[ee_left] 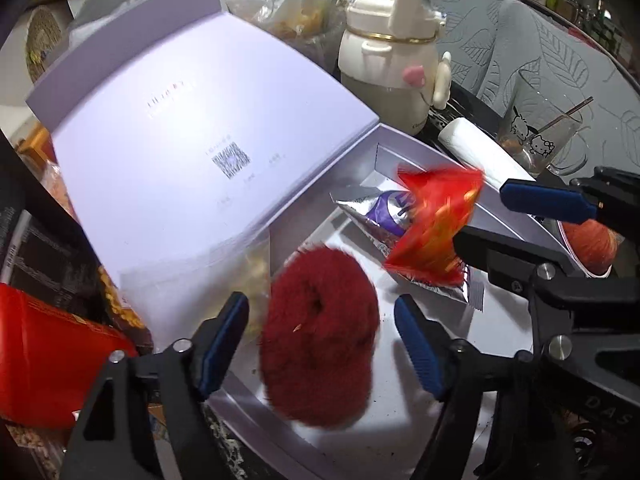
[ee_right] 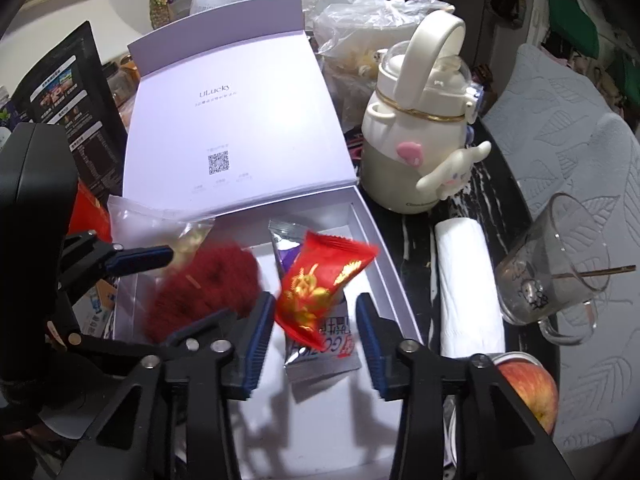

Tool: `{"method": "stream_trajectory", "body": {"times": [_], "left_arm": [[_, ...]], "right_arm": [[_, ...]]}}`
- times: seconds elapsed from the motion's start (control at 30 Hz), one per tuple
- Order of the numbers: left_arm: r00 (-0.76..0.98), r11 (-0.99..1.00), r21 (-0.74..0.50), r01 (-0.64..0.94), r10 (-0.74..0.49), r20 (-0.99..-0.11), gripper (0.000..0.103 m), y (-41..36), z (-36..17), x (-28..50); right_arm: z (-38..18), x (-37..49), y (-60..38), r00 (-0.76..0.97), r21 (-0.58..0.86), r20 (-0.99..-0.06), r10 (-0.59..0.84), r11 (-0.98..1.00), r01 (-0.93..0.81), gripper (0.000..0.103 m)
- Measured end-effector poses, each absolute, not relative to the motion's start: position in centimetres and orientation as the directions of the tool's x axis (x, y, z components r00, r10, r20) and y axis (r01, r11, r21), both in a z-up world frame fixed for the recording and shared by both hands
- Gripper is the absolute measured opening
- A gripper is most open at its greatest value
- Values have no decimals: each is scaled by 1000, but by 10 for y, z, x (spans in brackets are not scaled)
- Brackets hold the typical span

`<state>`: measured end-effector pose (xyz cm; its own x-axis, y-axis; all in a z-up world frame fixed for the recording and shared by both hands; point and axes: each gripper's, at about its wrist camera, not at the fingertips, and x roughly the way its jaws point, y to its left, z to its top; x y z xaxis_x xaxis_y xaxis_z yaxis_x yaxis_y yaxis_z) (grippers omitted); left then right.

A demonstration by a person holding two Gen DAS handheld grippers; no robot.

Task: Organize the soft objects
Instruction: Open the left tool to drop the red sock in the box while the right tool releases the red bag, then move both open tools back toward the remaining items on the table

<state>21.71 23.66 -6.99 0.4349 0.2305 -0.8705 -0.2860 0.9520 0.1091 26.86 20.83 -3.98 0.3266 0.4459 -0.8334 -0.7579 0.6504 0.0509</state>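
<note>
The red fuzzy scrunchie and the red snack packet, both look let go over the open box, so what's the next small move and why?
Probably lift both grippers straight back. The left gripper and right gripper are open, and the blurred scrunchie and red packet touch no finger above the white box, so they seem released.

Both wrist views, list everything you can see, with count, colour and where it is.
fluffy ring: one, dark red, in the box
red packet: one, red and gold, over the silver packet
silver packet: one, silver and purple, box floor
box: one, lilac, lid open
kettle bottle: one, cream, behind box
paper roll: one, white, right of box
glass mug: one, clear, far right
apple: one, red, near right
left gripper: open, around ring
right gripper: open, above packets
</note>
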Motion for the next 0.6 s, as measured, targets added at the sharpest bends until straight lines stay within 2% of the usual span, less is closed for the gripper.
{"method": "stream_trajectory", "body": {"times": [0.6], "left_arm": [[579,943,128,-308,293,-761,77,217,23,187]], "right_arm": [[29,246,176,430,27,-743,513,665,-747,46]]}}
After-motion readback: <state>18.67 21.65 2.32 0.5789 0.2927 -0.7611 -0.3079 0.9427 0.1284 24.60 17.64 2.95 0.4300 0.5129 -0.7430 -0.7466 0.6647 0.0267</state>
